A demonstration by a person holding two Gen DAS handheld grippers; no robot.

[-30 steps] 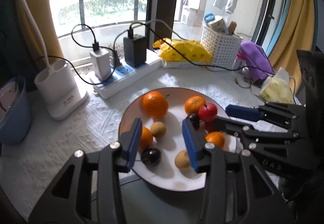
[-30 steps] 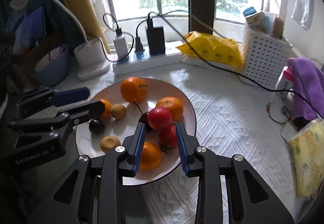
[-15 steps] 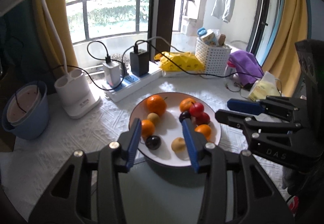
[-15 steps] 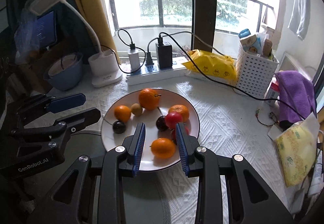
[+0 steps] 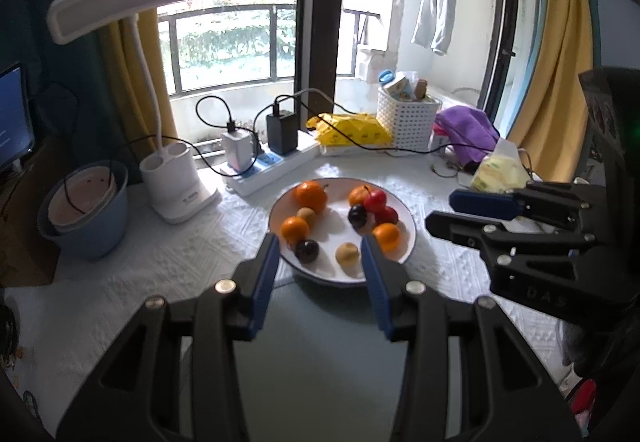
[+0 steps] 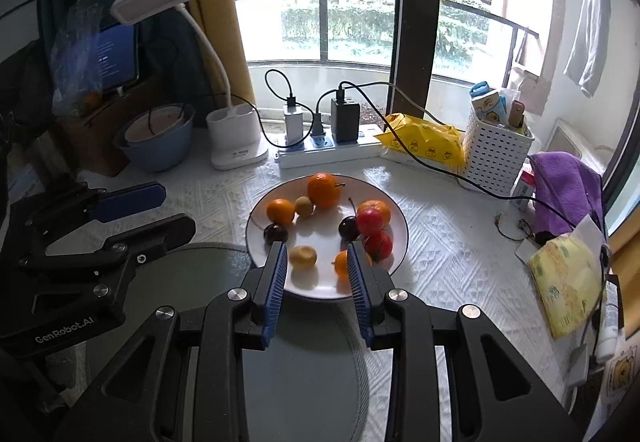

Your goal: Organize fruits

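Observation:
A white plate point(image 5: 408, 220) point(image 6: 402, 238) on the white cloth holds several fruits: a large orange point(image 6: 324, 190), smaller oranges point(image 6: 280, 211), two red tomatoes point(image 6: 370, 221), two dark plums point(image 6: 275, 233) and two brown fruits point(image 6: 303, 257). My left gripper point(image 5: 319, 242) hangs open above and short of the plate's near edge, with nothing between its blue pads. My right gripper point(image 6: 317, 248) is beside it, jaws narrowly apart and holding nothing. Each shows in the other's view: right gripper point(image 5: 440, 208), left gripper point(image 6: 178, 207).
A grey-green round mat point(image 6: 304, 362) lies under both grippers. Behind the plate stand a white desk lamp point(image 6: 236, 138), a blue bowl point(image 6: 156, 146), a power strip point(image 6: 332, 152) with chargers and cables, a yellow bag point(image 6: 424, 142), a white basket point(image 6: 496, 154) and a purple cloth point(image 6: 568, 186).
Both grippers have drawn back and risen away from the plate, which now looks smaller and farther. The fruits lie as before. Neither gripper took hold of anything.

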